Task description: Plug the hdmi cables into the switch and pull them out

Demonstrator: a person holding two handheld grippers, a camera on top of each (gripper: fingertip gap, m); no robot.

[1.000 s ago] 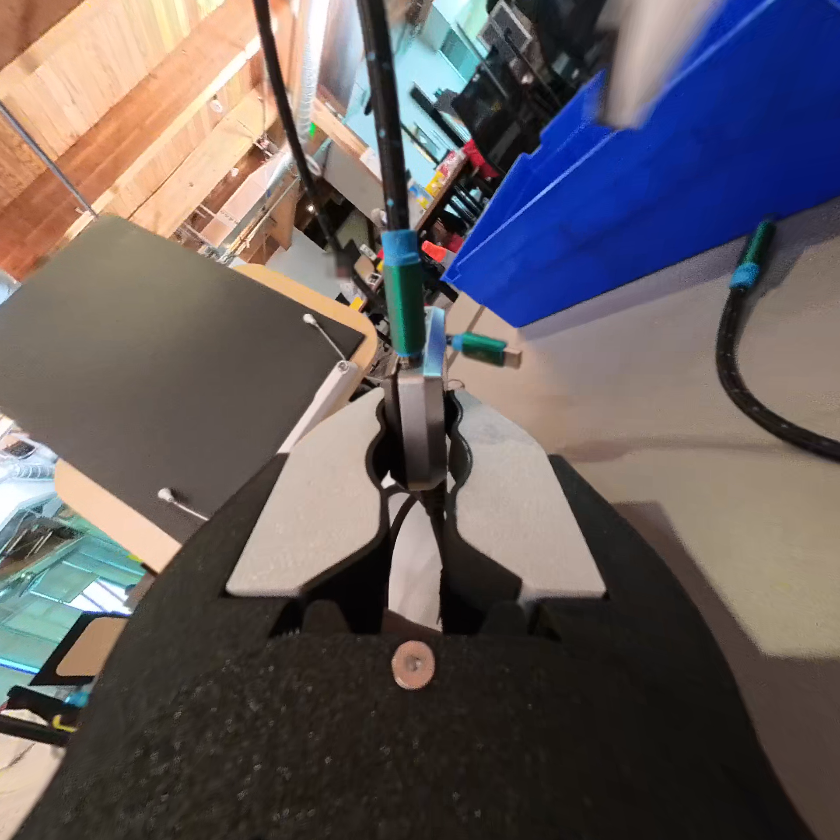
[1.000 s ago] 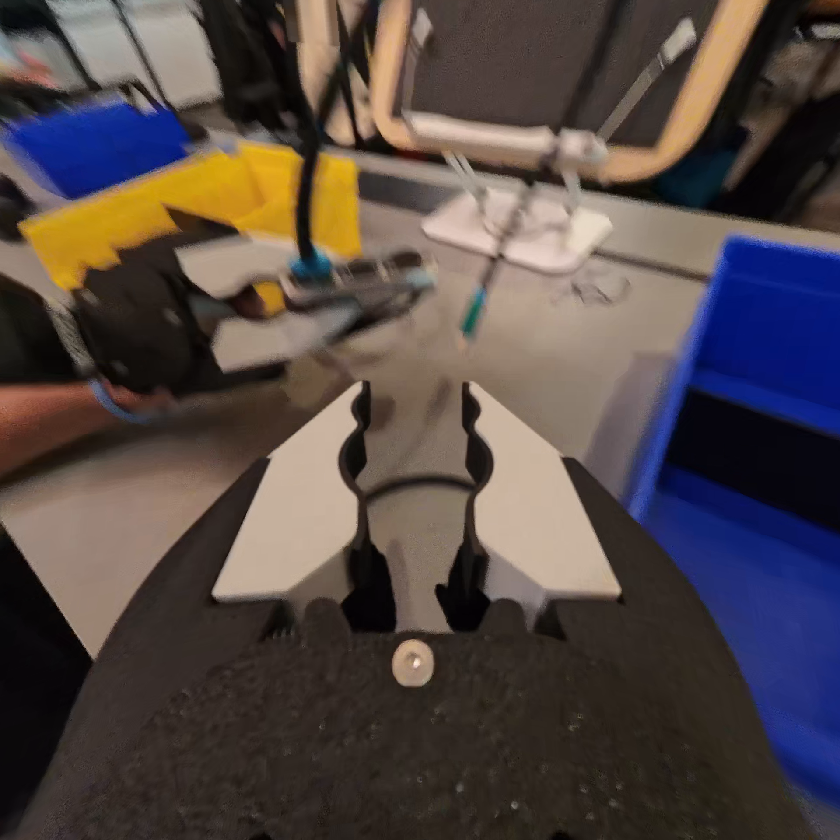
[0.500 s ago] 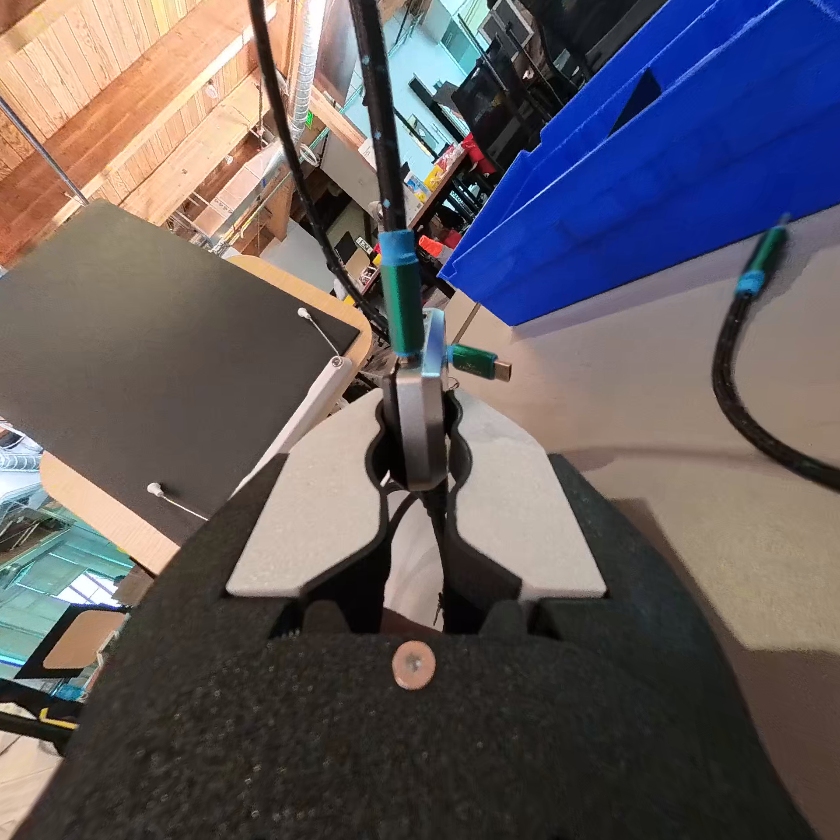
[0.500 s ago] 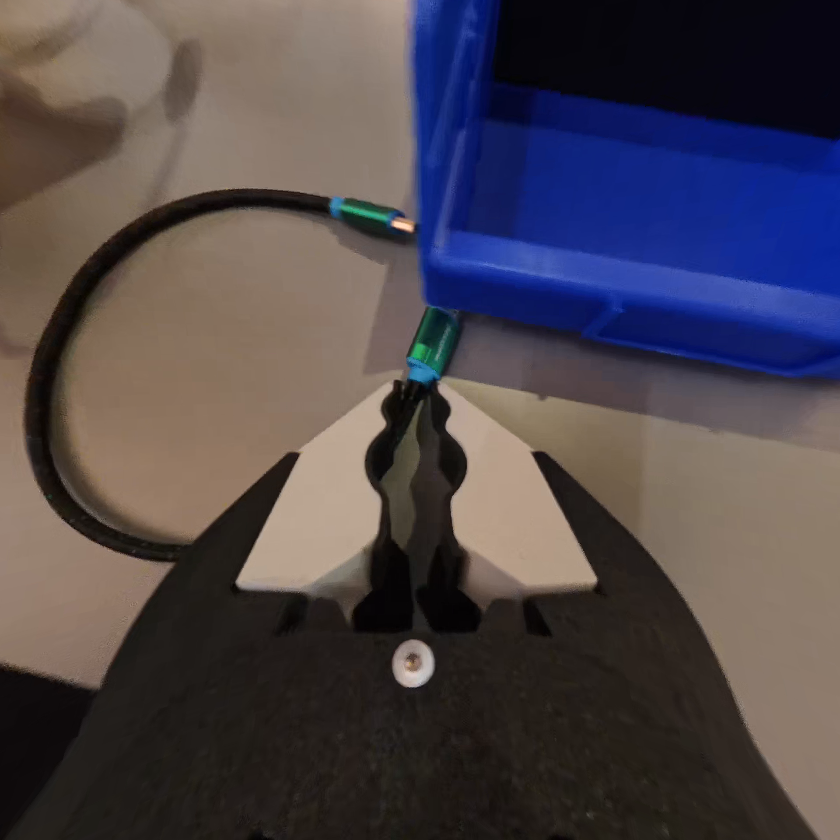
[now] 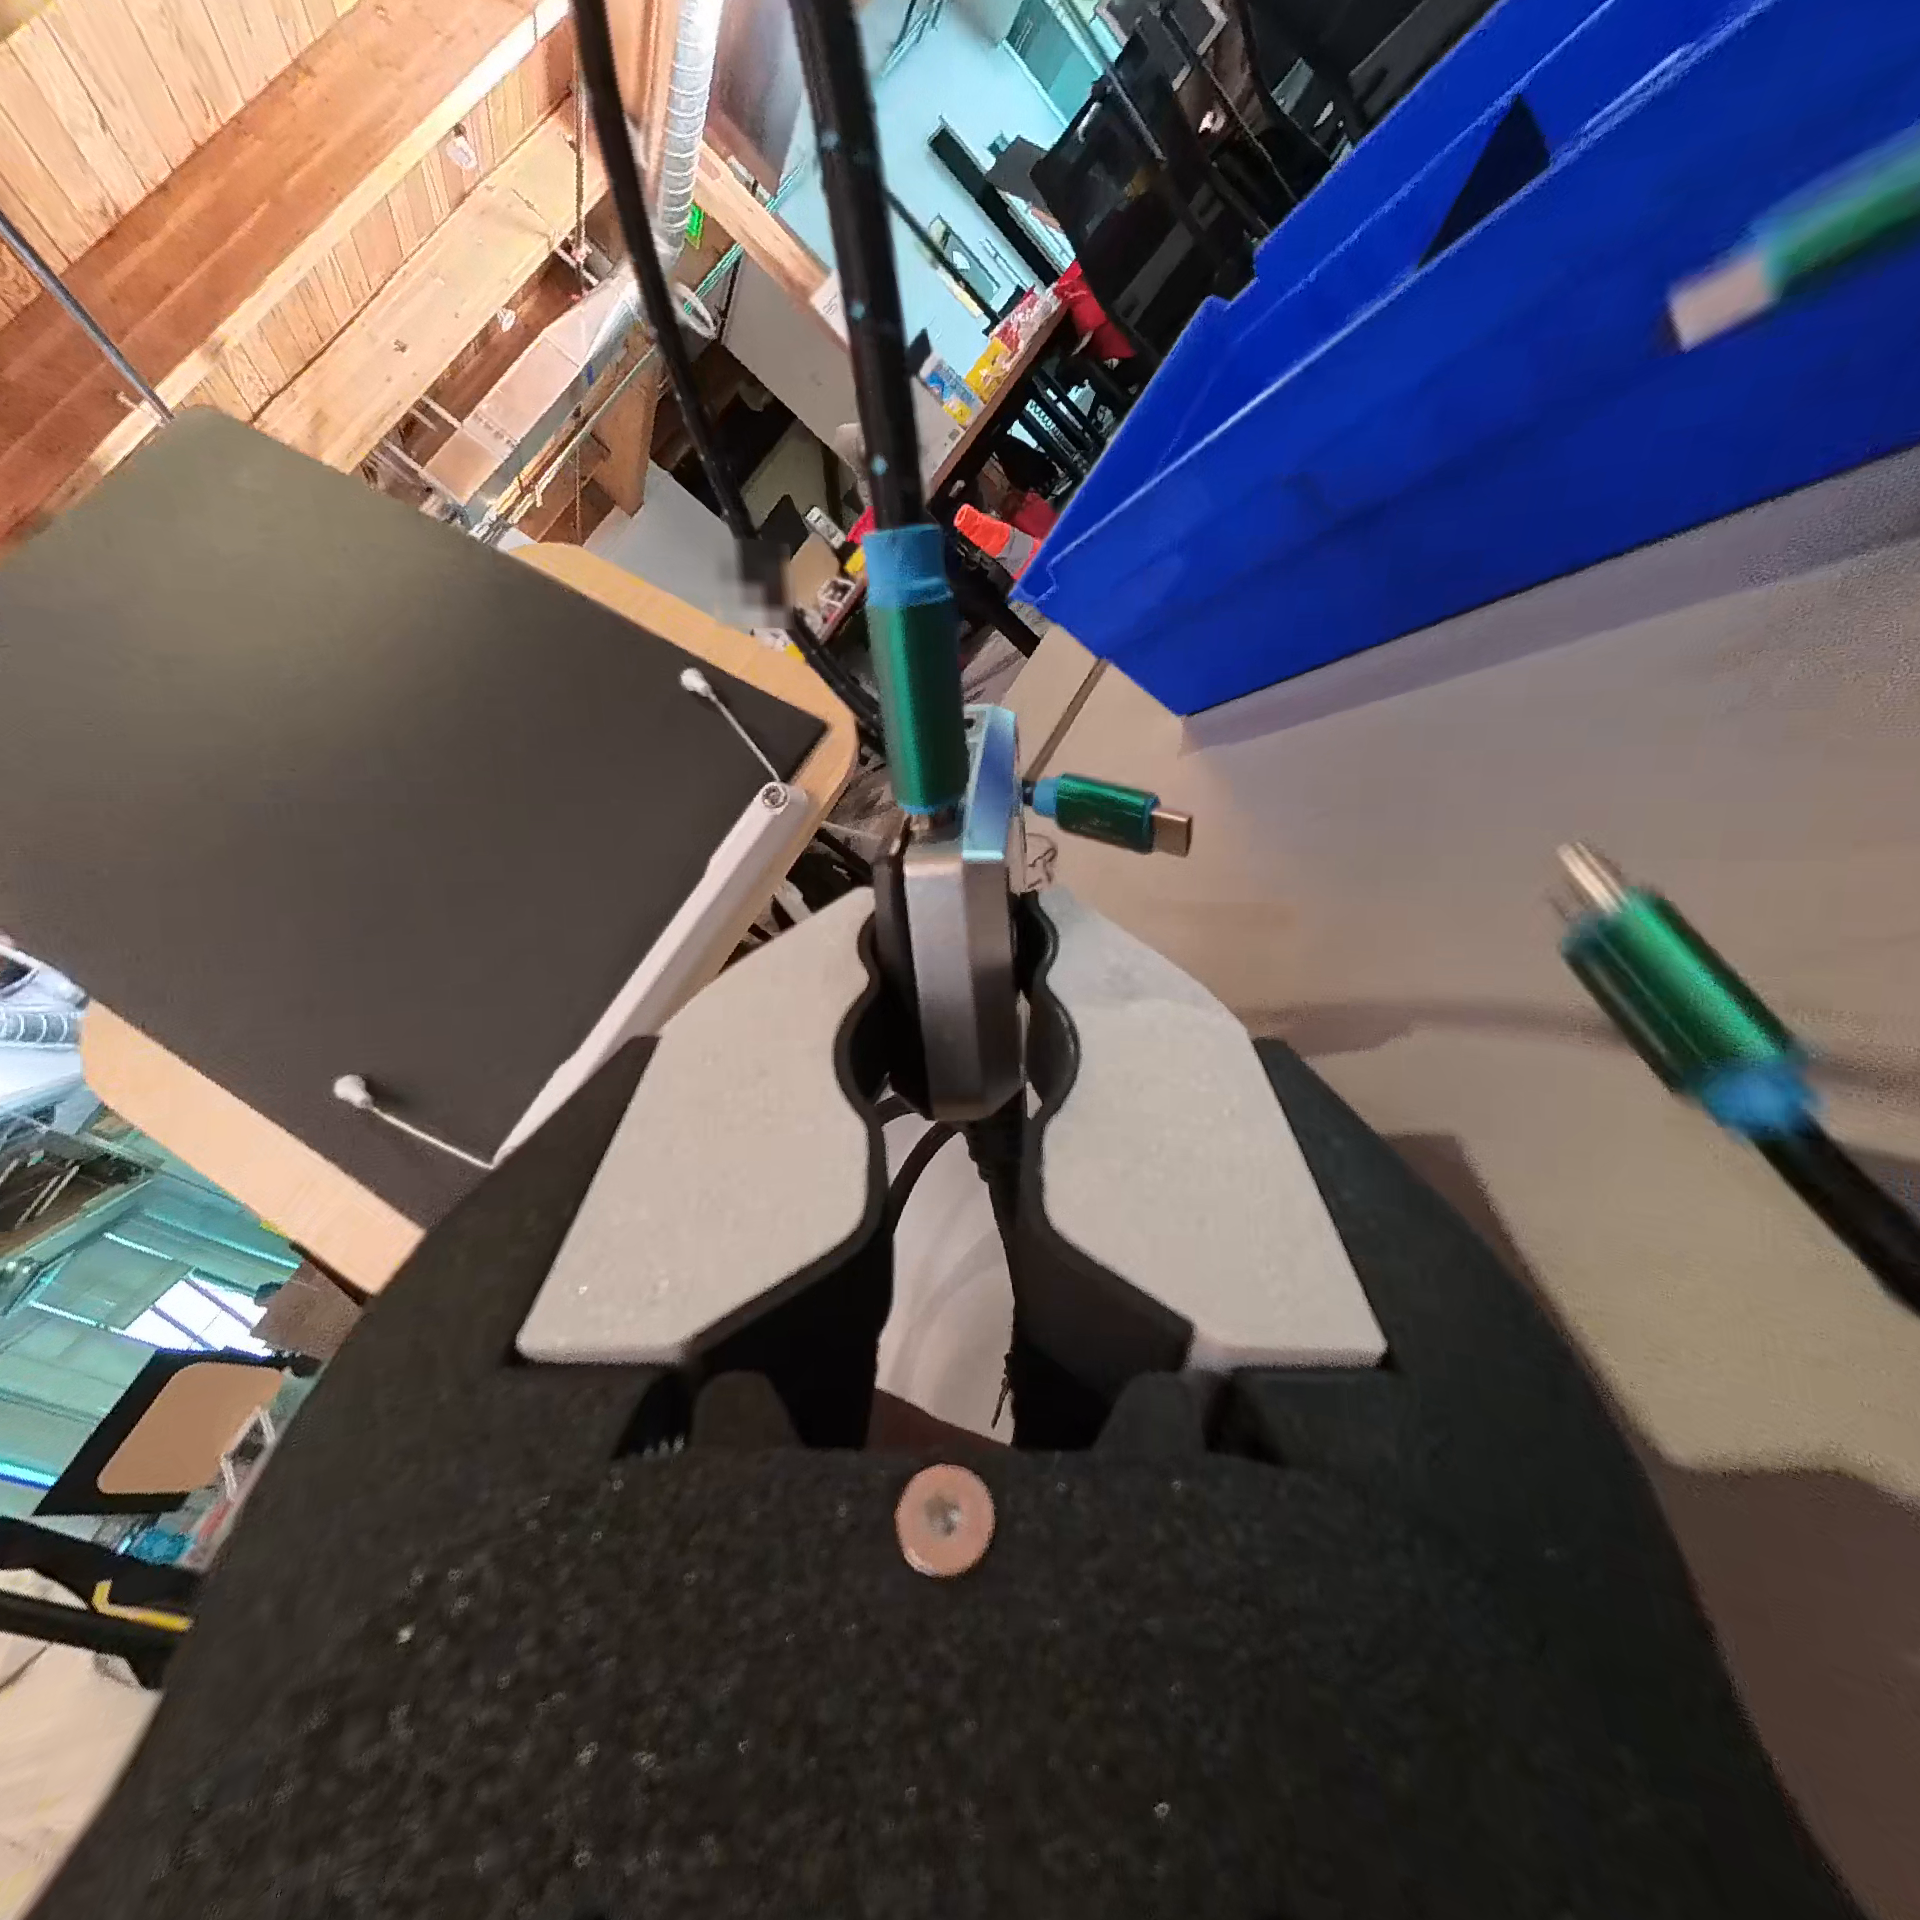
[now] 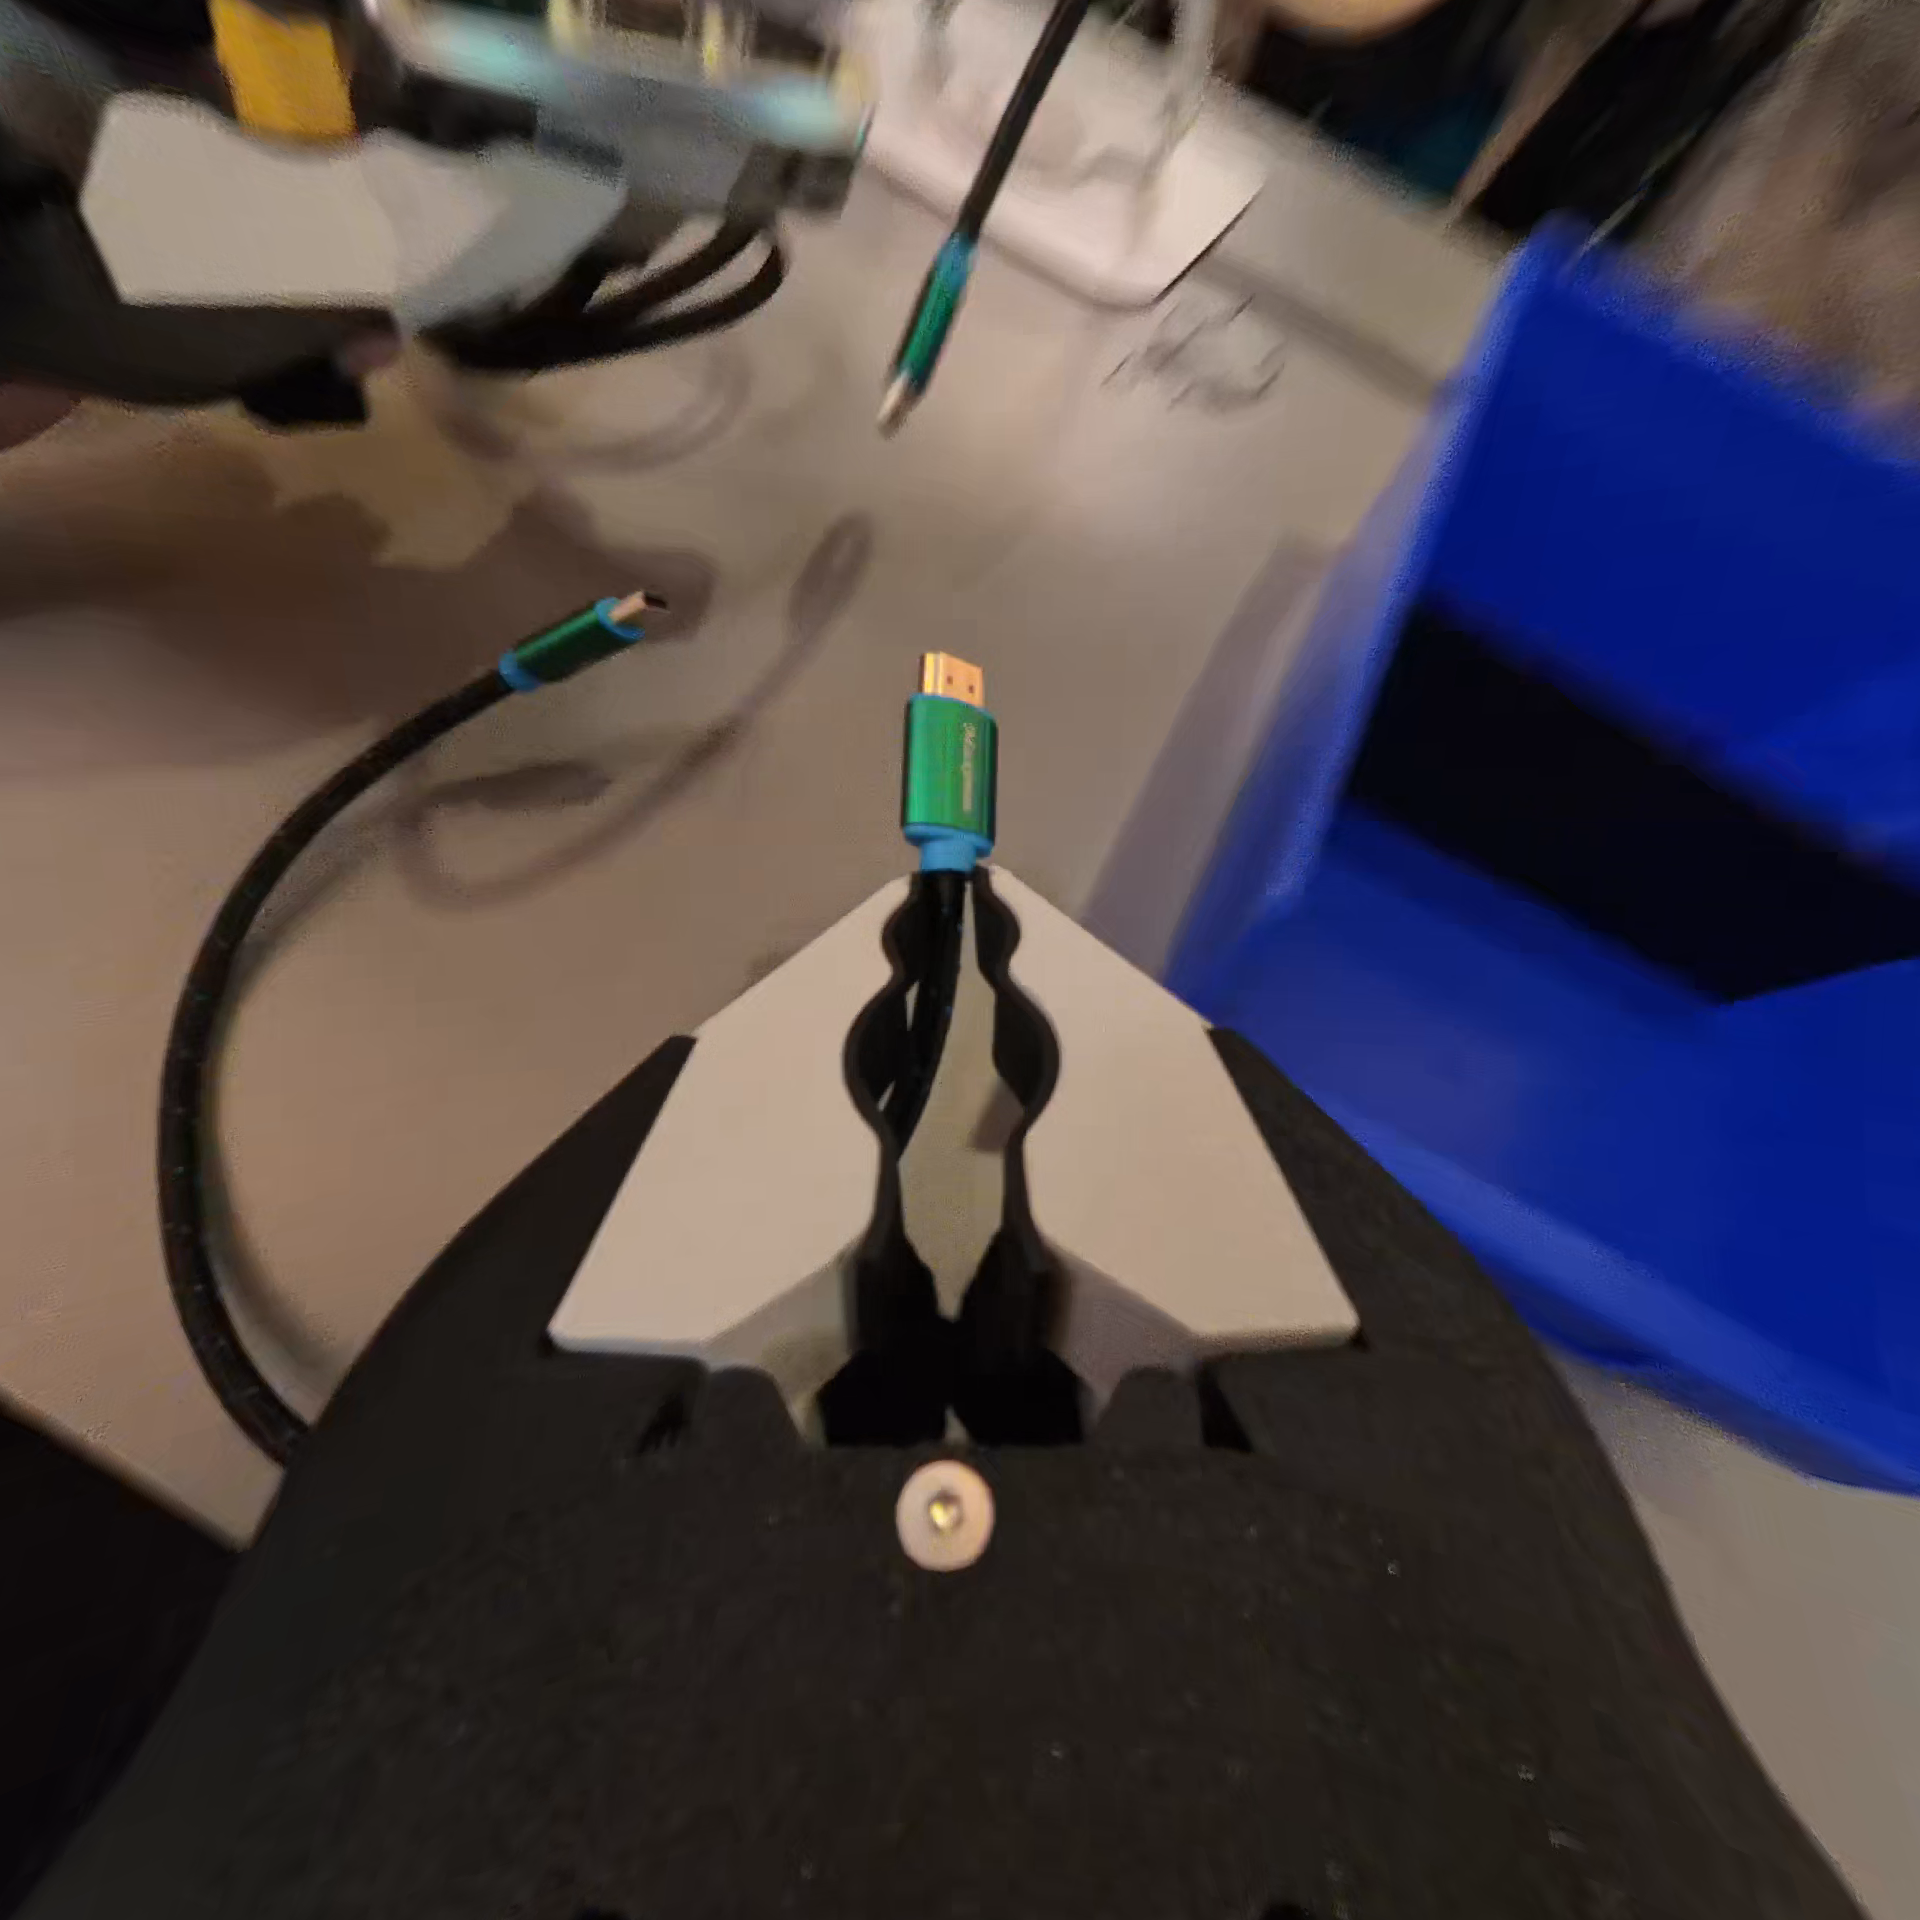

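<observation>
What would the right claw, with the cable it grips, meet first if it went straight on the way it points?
Probably bare grey table. The right claw holds the HDMI cable plug-forward, and nothing lies directly ahead; the blue bin sits off right. Depth is unclear.

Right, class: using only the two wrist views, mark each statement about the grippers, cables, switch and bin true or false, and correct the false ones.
1. The left gripper is shut on the grey switch. True.
2. The right gripper is open and holds nothing. False: it is shut on a black braided cable, just behind the green HDMI plug.
3. That plug's gold tip is seated in the switch. False: it points into open air.
4. A green plug stands at the switch's top edge. True.
5. The bin to the right is yellow. False: it is blue.
</observation>
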